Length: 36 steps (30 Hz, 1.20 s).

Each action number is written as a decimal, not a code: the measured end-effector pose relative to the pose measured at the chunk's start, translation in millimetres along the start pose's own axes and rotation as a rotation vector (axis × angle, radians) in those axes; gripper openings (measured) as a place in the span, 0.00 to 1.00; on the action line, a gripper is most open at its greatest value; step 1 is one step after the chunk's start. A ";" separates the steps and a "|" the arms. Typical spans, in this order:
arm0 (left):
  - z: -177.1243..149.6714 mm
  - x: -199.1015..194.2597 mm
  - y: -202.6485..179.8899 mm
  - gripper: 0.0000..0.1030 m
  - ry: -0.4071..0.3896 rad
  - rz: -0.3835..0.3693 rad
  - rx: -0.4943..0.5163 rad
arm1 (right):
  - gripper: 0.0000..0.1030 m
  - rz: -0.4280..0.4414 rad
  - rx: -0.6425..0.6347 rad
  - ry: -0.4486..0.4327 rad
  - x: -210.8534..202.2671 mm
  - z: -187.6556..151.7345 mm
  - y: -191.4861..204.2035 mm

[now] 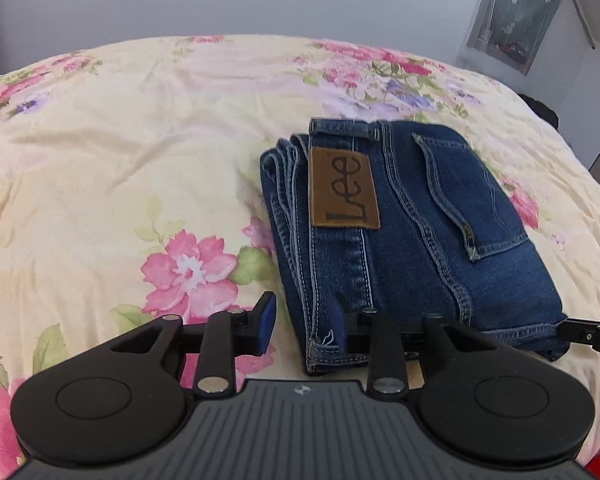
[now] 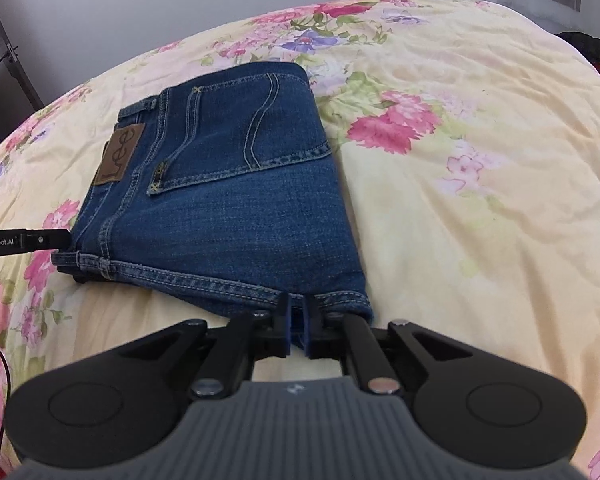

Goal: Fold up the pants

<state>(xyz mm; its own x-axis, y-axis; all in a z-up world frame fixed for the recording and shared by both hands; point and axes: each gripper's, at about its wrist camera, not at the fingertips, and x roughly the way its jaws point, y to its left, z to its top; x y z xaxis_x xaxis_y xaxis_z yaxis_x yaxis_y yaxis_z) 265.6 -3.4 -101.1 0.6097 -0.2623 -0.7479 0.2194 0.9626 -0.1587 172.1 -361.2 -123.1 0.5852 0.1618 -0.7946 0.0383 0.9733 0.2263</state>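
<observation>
- Folded blue jeans (image 1: 400,232) lie as a compact rectangular stack on the floral bedspread (image 1: 120,168), leather brand patch (image 1: 344,188) and back pocket facing up.
- Left wrist view: stack fills centre-right; long axis runs from bottom edge toward upper centre of frame.
- Left gripper (image 1: 300,326): jaws part open, one blue pad over bare bedspread, the other at the stack's near left corner; nothing clamped.
- Right gripper (image 2: 297,330): jaws nearly closed, a narrow gap showing, denim hem (image 2: 260,292) between the pads; pressing or just released, cannot tell.
- Right wrist view: stack sits centre-left, directly ahead of the pads.
- Judgement: folding looks complete; both grippers sit at the near edge, clear retreat toward frame bottom.
</observation>
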 end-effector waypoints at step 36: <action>21.5 113.3 75.8 0.89 -0.047 -0.468 -0.395 | 0.62 0.455 0.422 0.044 132.4 97.3 -90.6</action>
<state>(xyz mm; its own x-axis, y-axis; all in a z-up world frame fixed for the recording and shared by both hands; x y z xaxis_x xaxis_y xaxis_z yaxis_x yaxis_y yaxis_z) 367.7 38.4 -183.9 0.5517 -0.6572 -0.5135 0.1784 0.6944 -0.6971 325.0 -443.9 -194.0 0.5842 0.5607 -0.5868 0.1149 0.6586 0.7437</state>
